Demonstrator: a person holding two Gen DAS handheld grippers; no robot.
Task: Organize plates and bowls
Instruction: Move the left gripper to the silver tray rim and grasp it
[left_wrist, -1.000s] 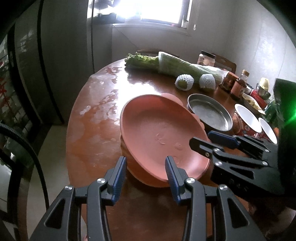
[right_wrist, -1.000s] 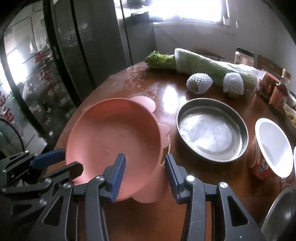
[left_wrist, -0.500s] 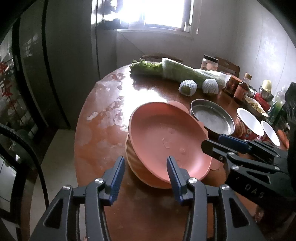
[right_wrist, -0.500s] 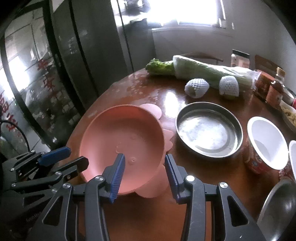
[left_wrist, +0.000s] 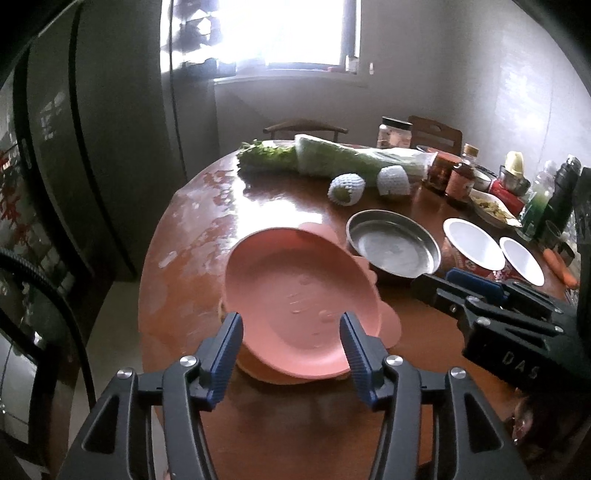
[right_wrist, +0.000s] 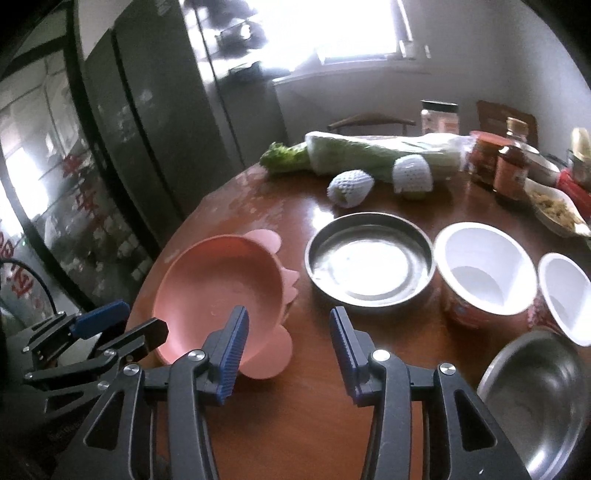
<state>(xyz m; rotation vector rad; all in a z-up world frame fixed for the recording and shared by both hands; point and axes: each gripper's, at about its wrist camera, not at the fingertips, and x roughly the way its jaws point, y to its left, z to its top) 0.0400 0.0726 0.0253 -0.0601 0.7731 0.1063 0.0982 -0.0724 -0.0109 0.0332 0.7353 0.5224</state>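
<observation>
On the near left part of the table (left_wrist: 436, 347), with the pink plate (left_wrist: 295, 295) resting tilted on other pink dishes, both the left gripper (left_wrist: 291, 345) and right gripper (right_wrist: 286, 341) have empty, widening jaws, so draw them back gently, leaving the stack unbumped.

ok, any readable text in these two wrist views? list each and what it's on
"DAS": white letters on the body of the right gripper, seen in the left wrist view; a further character may be cut off.
Red characters on the glass door: too blurred to read.
Jar and bottle labels: too small to read.
Print on the red paper cups: unreadable.
</observation>
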